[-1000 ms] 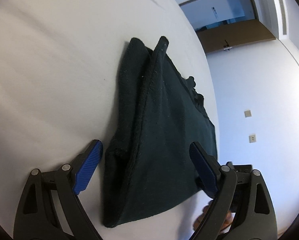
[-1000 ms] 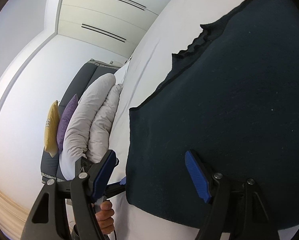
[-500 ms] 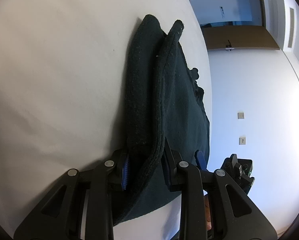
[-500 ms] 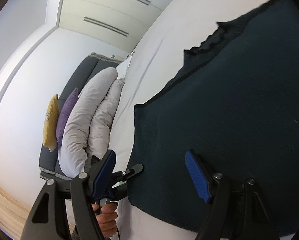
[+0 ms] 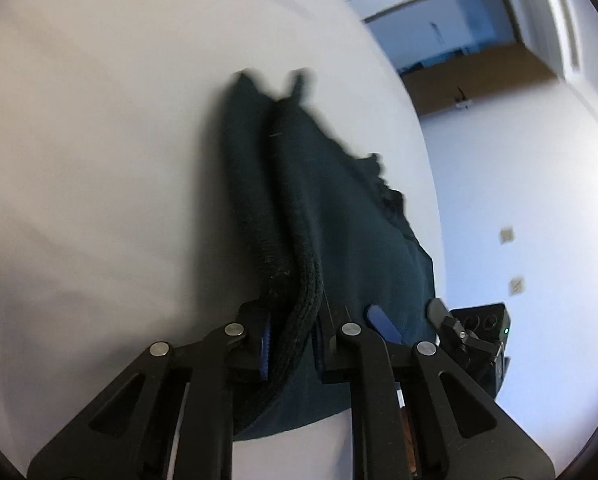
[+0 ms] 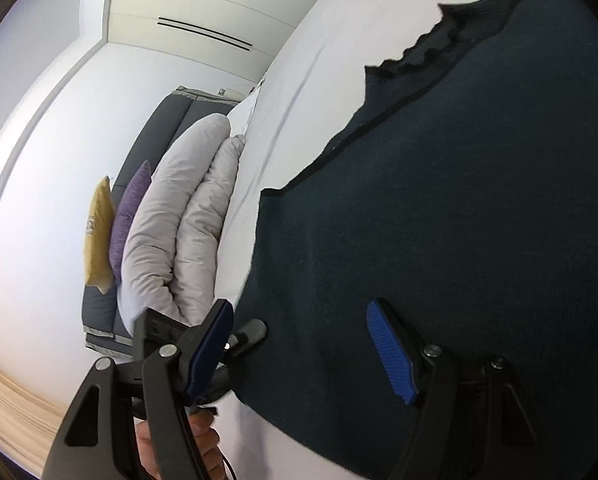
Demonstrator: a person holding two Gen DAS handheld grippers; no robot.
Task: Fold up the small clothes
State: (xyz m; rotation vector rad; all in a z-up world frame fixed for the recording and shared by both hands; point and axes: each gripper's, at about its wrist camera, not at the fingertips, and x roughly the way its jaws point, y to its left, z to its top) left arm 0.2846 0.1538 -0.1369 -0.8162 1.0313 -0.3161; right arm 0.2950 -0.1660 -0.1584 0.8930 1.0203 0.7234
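Note:
A dark green knit garment (image 5: pixel 351 240) lies on a white bed (image 5: pixel 99 160). My left gripper (image 5: pixel 291 336) is shut on the garment's thick ribbed edge, which bunches between the blue pads. The right wrist view shows the same garment (image 6: pixel 459 220) spread wide, with a frilled neckline at the top. My right gripper (image 6: pixel 303 348) is open; its right finger (image 6: pixel 391 356) lies over the cloth and its left finger (image 6: pixel 211 344) is past the garment's edge. The right gripper's blue tip also shows in the left wrist view (image 5: pixel 383 322).
Grey folded pillows (image 6: pixel 179 240), a purple cushion (image 6: pixel 129 216) and a yellow cushion (image 6: pixel 99 228) rest against a dark headboard (image 6: pixel 159 132) to the left. A doorway (image 5: pixel 459 52) and white wall lie beyond the bed's far side.
My left gripper closed on the garment's ribbed edge a second ago and now lifts it slightly. My right gripper stays open and has shifted a little over the cloth.

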